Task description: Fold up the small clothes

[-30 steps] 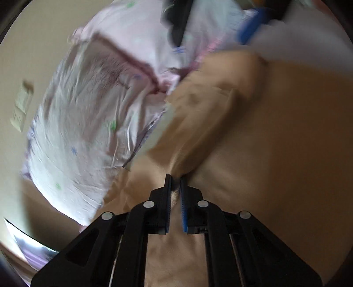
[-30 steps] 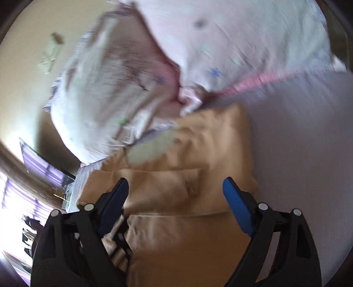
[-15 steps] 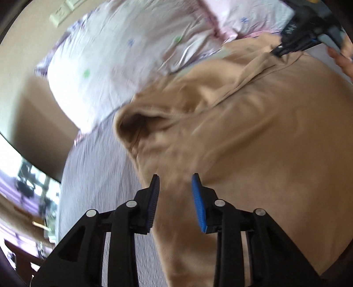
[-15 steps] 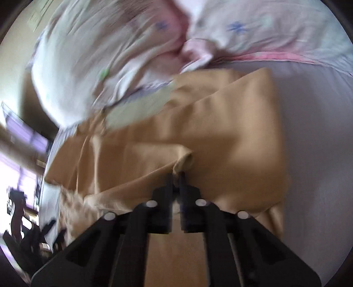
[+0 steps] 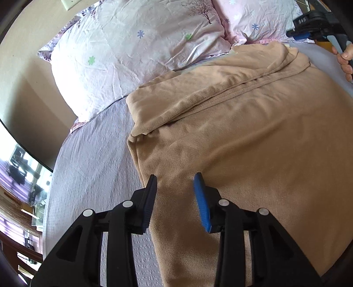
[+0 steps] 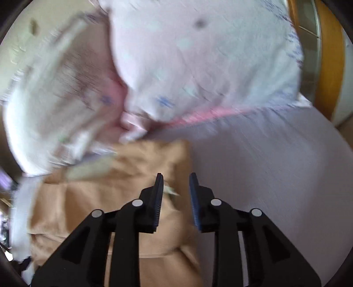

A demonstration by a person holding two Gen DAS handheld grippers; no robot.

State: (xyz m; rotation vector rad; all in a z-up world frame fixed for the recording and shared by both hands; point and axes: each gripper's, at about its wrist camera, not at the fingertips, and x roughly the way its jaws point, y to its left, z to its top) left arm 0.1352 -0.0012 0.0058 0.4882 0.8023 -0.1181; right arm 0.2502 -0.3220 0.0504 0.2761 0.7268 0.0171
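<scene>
A tan garment (image 5: 242, 123) lies spread on the lilac bed sheet (image 5: 92, 167), with a folded layer along its far side. My left gripper (image 5: 175, 178) is open and empty, just above the garment's left edge. The right gripper body shows in the left wrist view at the far right (image 5: 313, 21), held by a hand. In the blurred right wrist view the tan garment (image 6: 123, 194) lies at lower left. My right gripper (image 6: 176, 178) is open and empty over the garment's right edge, next to a pale label (image 6: 169, 190).
Two floral pillows (image 5: 136, 50) lie at the head of the bed, just beyond the garment. A wall with a light switch (image 5: 70, 3) is at the far left. A wooden frame (image 6: 328, 66) stands at the right of the bed.
The left gripper let go of the garment and drew back to its left edge. The right gripper shut on a fold half a second ago and has since opened and let go.
</scene>
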